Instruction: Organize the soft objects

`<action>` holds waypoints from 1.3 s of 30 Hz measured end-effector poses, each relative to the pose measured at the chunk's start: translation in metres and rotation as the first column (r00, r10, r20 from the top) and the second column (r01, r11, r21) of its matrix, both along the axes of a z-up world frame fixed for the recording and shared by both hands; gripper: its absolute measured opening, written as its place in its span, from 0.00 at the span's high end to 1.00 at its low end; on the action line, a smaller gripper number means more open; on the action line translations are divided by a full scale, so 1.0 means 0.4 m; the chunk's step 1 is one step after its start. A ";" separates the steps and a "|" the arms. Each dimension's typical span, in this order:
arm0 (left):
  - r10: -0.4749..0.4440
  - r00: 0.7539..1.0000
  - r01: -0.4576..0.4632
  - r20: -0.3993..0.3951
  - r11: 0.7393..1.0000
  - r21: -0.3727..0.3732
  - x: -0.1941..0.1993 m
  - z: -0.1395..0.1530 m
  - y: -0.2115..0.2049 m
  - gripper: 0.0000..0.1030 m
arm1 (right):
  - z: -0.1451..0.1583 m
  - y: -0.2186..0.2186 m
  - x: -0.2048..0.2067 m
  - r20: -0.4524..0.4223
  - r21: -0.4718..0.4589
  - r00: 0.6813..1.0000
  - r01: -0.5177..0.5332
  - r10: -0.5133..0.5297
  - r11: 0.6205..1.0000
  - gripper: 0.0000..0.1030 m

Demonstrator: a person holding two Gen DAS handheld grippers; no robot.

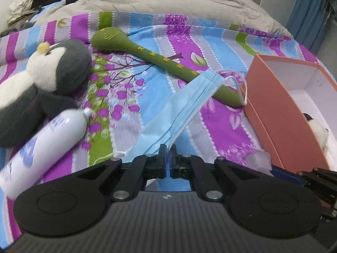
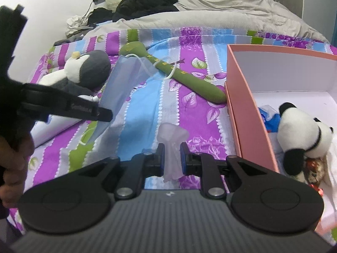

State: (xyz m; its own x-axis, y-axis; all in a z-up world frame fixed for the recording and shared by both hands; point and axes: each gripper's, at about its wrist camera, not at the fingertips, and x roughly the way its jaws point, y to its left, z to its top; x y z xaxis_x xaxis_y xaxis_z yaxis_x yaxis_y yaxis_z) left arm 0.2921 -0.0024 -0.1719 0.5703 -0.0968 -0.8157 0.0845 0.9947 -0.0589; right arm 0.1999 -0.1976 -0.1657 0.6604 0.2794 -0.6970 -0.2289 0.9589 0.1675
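My left gripper (image 1: pixel 167 148) is shut on a corner of a blue face mask (image 1: pixel 181 109), which hangs lifted above the striped bedspread (image 1: pixel 221 113); the mask (image 2: pixel 124 80) also shows in the right wrist view, held by the left gripper (image 2: pixel 105 112). My right gripper (image 2: pixel 172 149) is shut on a pale translucent soft object (image 2: pixel 173 147) held over the bed. A grey and white plush penguin (image 1: pixel 42 84) lies at the left, a long green plush (image 1: pixel 160 61) across the middle. A pink box (image 2: pixel 242 109) at the right holds a black and white plush dog (image 2: pixel 301 139).
A white bottle (image 1: pixel 44 145) lies beside the penguin. A beige duvet (image 1: pixel 189 4) and dark clothes (image 2: pixel 145 0) are piled at the far end of the bed. A blue curtain (image 1: pixel 309 12) hangs at the far right. A person's hand (image 2: pixel 14 164) holds the left gripper.
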 end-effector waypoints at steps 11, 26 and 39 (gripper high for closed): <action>0.096 0.995 -0.095 0.012 0.992 -0.086 -0.189 0.052 0.029 0.97 | 0.057 -0.033 -0.096 0.047 -0.018 0.999 -0.010 0.011 1.000 0.82; 0.086 0.995 -0.077 0.048 0.985 -0.153 -0.338 0.135 -0.019 0.97 | 0.129 -0.069 -0.185 0.098 -0.014 0.995 -0.008 0.010 1.000 0.82; 0.021 1.000 -0.018 0.019 0.988 -0.152 -0.356 0.092 -0.041 0.96 | 0.086 -0.077 -0.208 0.056 -0.012 0.998 -0.007 0.007 1.000 0.81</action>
